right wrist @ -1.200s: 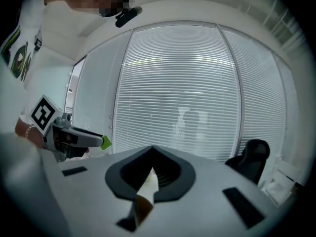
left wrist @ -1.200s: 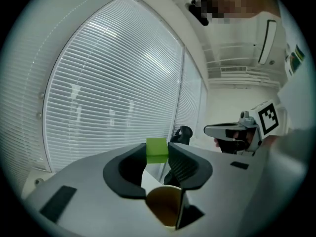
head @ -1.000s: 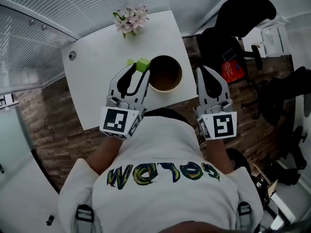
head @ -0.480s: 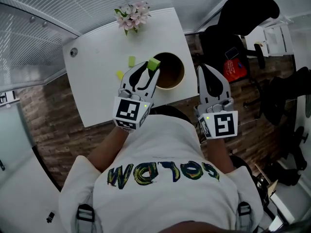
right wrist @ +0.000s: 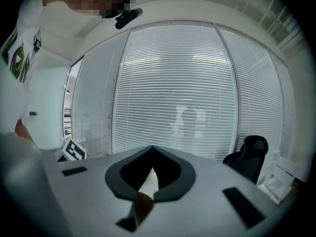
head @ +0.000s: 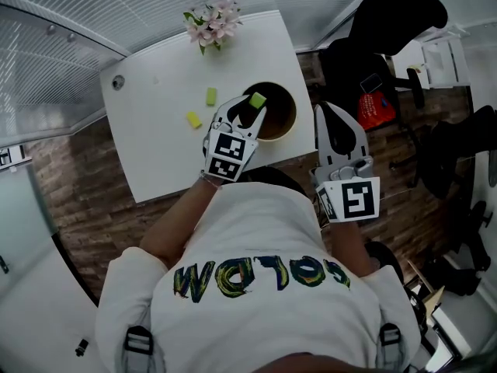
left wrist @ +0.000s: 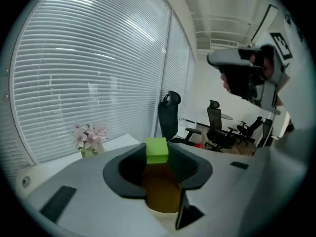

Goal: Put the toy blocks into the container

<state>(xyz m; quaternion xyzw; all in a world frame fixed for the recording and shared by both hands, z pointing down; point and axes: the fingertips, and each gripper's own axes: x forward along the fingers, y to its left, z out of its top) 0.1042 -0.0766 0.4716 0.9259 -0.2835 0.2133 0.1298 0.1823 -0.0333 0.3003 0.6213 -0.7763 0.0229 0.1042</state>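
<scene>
My left gripper (head: 252,109) is shut on a bright green block (head: 257,100) and holds it over the near left part of the round brown container (head: 286,124) on the white table (head: 155,146). In the left gripper view the green block (left wrist: 157,150) is pinched between the jaw tips, with the container (left wrist: 162,194) straight below. Two yellow-green blocks (head: 210,96) (head: 193,120) lie on the table left of the container. My right gripper (head: 324,111) hovers right of the container, off the table's edge, jaws together and empty (right wrist: 150,157).
A pot of pink flowers (head: 211,23) stands at the table's far edge, and a cable hole (head: 118,82) sits near its left corner. Black office chairs (head: 388,22) and a red item (head: 371,113) are on the right. Window blinds run behind the table.
My left gripper has sunk and shifted right with the green block, from beside the container's left rim to over its opening. The right gripper has stayed in place.
</scene>
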